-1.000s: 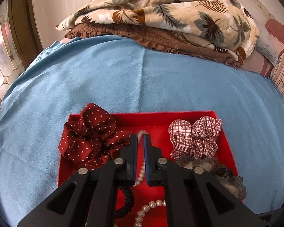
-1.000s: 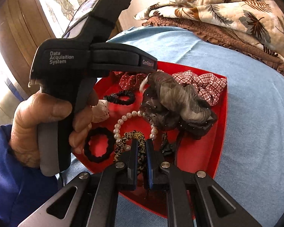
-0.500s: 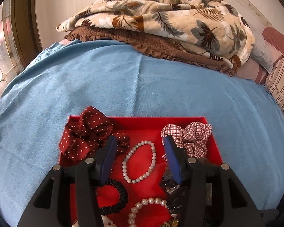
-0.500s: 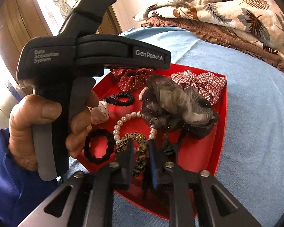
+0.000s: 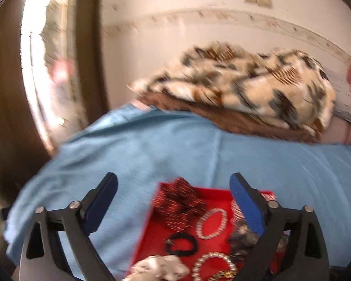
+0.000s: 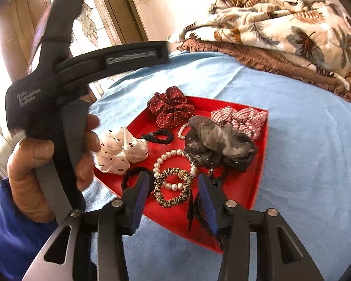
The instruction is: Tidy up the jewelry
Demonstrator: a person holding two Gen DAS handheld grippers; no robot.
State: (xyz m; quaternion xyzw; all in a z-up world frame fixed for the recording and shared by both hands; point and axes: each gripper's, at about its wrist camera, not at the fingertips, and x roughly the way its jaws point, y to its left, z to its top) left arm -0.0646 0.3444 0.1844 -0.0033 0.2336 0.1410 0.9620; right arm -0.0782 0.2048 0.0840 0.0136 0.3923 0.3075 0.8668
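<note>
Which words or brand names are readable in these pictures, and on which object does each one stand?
"Data Acquisition System": small pale print on the rear body of the left gripper, blurred but legible in the right wrist view.
"GenRobot.AI": label on the same gripper's top bar, smeared by motion, only just readable.
Left wrist view: no readable text.

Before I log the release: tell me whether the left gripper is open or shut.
Open. The left gripper has just been opening; its jaws stand wide apart with nothing between them, above the red tray.

tray (image 6: pixel 261 161) on bedsheet (image 6: pixel 311 164), blankets (image 6: pixel 280 35) behind, scrunchies (image 6: pixel 170 109) inside
</note>
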